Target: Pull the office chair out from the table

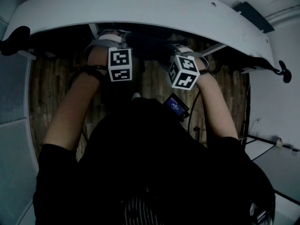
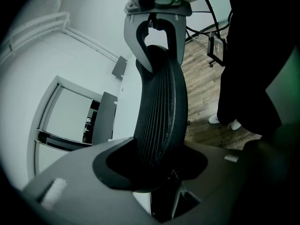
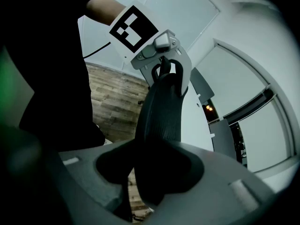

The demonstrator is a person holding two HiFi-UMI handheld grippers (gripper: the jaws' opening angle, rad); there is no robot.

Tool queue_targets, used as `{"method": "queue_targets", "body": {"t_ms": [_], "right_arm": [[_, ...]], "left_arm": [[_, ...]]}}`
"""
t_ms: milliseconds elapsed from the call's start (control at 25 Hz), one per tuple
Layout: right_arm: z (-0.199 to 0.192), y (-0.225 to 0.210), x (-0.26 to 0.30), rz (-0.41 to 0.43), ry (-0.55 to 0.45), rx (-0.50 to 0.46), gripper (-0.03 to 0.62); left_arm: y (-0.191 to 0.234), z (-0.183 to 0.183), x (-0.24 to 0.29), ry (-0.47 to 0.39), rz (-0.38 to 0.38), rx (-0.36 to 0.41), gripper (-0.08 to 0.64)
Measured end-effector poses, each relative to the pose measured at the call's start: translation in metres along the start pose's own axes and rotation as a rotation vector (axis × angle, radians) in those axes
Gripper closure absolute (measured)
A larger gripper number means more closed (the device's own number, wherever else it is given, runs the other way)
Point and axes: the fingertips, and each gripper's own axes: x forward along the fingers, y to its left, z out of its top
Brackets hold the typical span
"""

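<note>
Both tools engaged: left gripper (image 2: 150, 161) jaws pinch the top edge of the office chair (image 2: 161, 102) backrest; right gripper (image 3: 150, 172) clamps the same edge just beside it; chair stands at the white table (image 1: 140, 8) edge beyond.

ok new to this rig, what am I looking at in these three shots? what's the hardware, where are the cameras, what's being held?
No robot: a person works two hand-held grippers, each with two fingers. The head view comes from a camera on their head, looking down past their arms at a white table and wood floor. The patterned marker cubes are parts of the grippers. The other two pictures come from cameras riding on the left gripper and right gripper, looking along the fingers. Both grippers are closed on the edge of the office chair's black mesh backrest. Each view shows the other gripper further along it.
</note>
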Motion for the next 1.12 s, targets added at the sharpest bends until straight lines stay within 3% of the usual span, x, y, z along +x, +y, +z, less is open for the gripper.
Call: {"method": "queue_targets", "body": {"t_ms": [480,1120], "right_arm": [[0.021,0.054,-0.02,-0.005,-0.02,0.028,0.433],[0.013,0.098,-0.04,0.004,-0.012,0.026,0.425]], "left_arm": [[-0.046,0.01,-0.039,-0.023,0.002,0.005,0.348],[-0.08,0.037,-0.065,-0.023,0.018,-0.008,0.339]]}}
